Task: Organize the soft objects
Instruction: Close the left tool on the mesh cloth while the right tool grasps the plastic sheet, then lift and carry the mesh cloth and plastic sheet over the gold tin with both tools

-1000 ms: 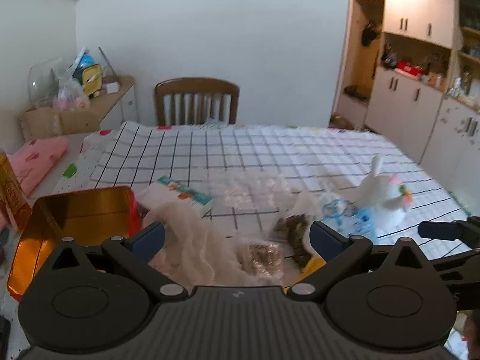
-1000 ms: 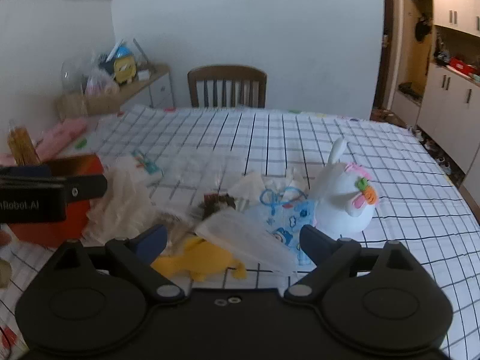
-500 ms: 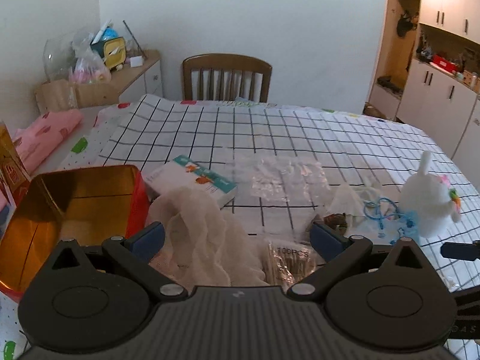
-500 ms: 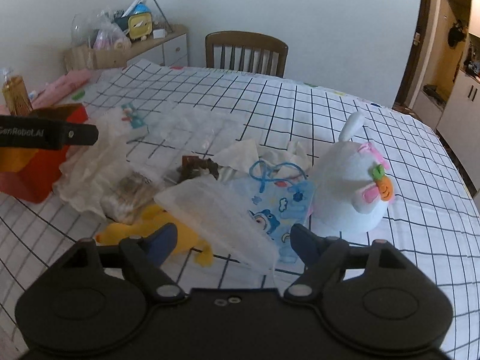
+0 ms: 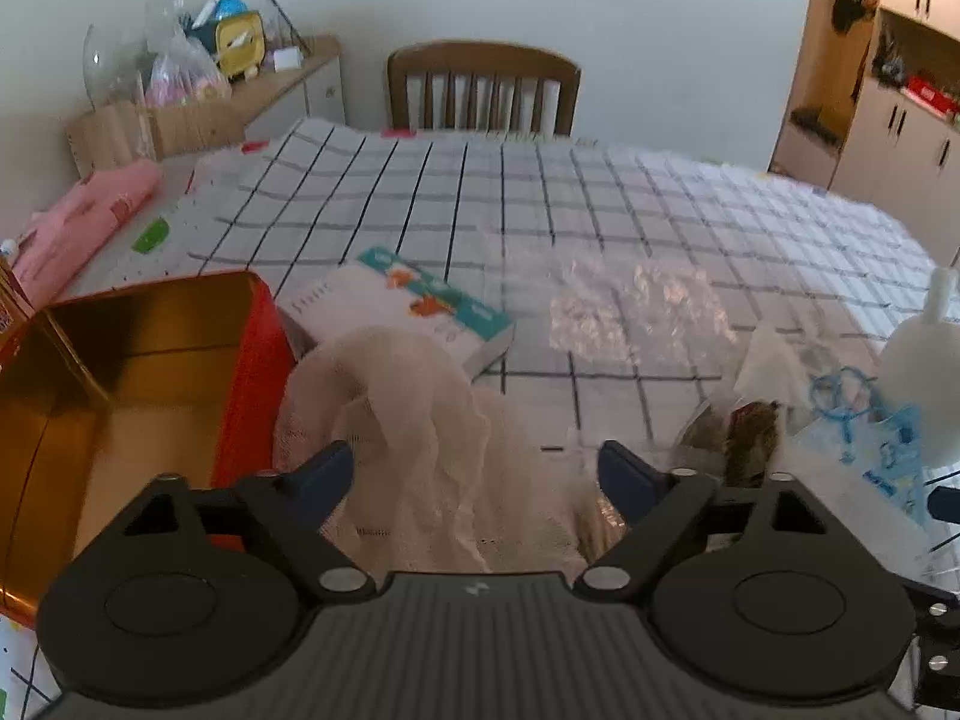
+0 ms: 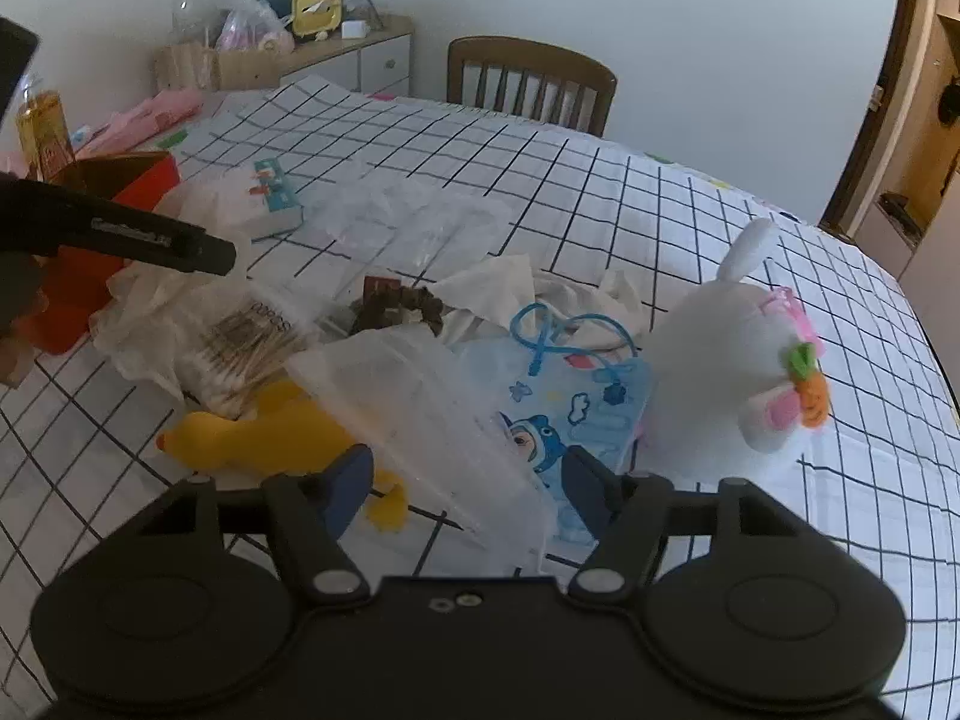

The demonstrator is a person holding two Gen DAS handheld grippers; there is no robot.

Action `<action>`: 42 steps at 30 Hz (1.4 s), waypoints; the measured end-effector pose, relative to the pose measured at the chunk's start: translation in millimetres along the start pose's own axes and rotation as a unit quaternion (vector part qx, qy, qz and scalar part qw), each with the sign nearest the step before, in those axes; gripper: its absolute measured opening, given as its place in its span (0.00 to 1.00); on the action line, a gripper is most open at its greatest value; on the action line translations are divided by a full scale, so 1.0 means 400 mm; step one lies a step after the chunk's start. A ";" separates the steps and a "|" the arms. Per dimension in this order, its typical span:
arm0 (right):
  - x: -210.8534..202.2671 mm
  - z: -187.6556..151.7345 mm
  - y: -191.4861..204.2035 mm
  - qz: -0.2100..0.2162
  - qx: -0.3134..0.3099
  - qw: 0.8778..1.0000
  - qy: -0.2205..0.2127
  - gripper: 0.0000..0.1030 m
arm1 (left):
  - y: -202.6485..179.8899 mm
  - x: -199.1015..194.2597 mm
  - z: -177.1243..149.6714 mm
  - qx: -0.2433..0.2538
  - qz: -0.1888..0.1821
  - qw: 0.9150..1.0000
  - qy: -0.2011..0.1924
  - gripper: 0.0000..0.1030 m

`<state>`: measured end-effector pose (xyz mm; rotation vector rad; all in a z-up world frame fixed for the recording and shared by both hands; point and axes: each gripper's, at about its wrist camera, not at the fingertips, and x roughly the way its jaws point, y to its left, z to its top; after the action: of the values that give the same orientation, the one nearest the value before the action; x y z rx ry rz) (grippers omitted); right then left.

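Note:
A cream mesh cloth (image 5: pixel 414 420) lies crumpled beside the red tin (image 5: pixel 252 360). My left gripper (image 5: pixel 474 471) hovers over it with jaws closing, the cloth between them but not pinched. My right gripper (image 6: pixel 468 480) is also closing. A clear plastic bag (image 6: pixel 420 414) sits between its fingers, and the pads are not pressing on it. Under and around that bag lie a yellow rubber toy (image 6: pixel 258 432), a blue cartoon pouch (image 6: pixel 576 396) and a white plush rabbit (image 6: pixel 738 372). One finger of the left gripper (image 6: pixel 180 243) shows in the right wrist view.
A tissue box (image 5: pixel 414 312) and a flat clear bag (image 5: pixel 636 306) lie beyond the cloth. A cotton swab packet (image 6: pixel 246 342) and a brown scrunchie (image 6: pixel 396 306) sit in the pile. A wooden chair (image 5: pixel 480 84) stands at the table's far edge. A bottle (image 6: pixel 45 126) stands left.
Both grippers have dropped closer to the pile and their jaws have narrowed. The left view has swung toward the tin and the mesh cloth; the right one has closed in on the clear bag.

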<state>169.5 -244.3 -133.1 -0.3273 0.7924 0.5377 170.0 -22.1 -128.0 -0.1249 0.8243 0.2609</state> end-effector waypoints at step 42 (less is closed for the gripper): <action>-0.137 0.141 0.034 0.069 0.039 0.996 -0.052 0.09 | 0.052 -0.168 0.032 -0.016 -0.028 0.999 -0.032 0.09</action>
<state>163.1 -224.7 -56.0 -0.1727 0.7367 0.6468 129.7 -11.7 -69.7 -0.1686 0.7531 0.2235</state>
